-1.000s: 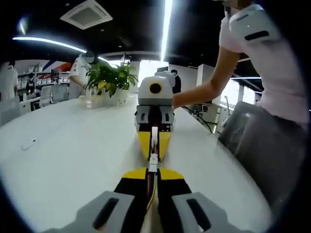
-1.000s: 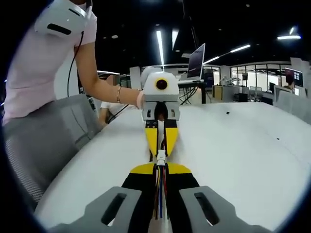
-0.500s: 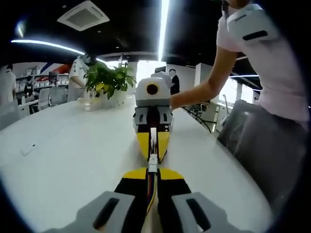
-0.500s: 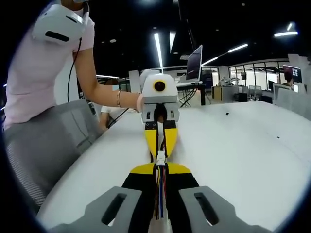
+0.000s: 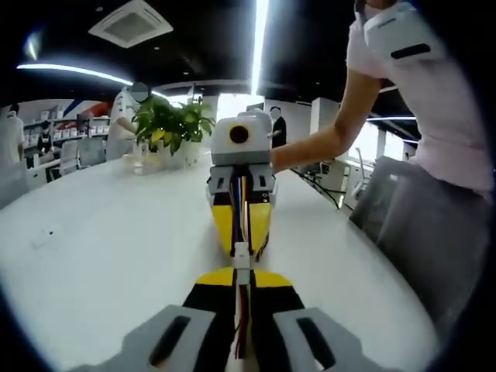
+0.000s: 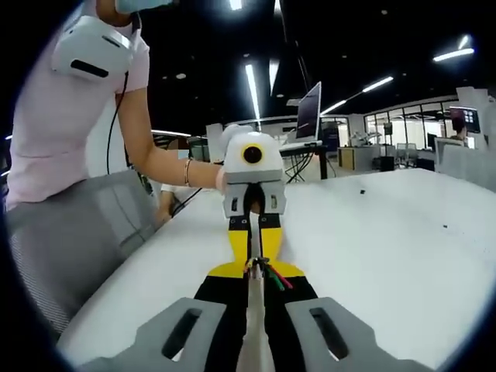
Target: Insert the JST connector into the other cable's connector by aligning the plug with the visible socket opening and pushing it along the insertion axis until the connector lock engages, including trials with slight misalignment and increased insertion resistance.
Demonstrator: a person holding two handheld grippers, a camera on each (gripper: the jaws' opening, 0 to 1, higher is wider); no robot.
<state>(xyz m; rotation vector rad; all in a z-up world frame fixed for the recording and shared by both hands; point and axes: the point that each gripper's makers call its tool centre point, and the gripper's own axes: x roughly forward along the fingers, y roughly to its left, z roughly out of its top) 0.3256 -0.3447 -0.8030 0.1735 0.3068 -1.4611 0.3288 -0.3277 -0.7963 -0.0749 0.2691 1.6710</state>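
Observation:
My left gripper [image 5: 242, 273] is shut on a thin bundle of coloured wires that ends in a small white JST connector [image 5: 241, 254] just past its tips. Facing it tip to tip, my right gripper [image 5: 242, 245] is shut on the other cable, whose wires [image 5: 242, 203] run up between its yellow fingers [image 5: 226, 225]. In the right gripper view, my right gripper [image 6: 254, 273] has red and green wires [image 6: 273, 277] bowing out sideways at its tips. They touch the left gripper [image 6: 253, 259] opposite. The joint between the connectors is hidden there.
Both grippers hover over a long white table [image 5: 101, 248]. A person in a pink shirt [image 5: 434, 116] holds them, beside a grey chair [image 5: 411, 232]. A potted plant [image 5: 167, 124] stands at the far end. A laptop [image 6: 312, 99] sits on a desk beyond.
The two grippers have closed the gap and now meet tip to tip. In the right gripper view the wires, straight before, now buckle out to the side.

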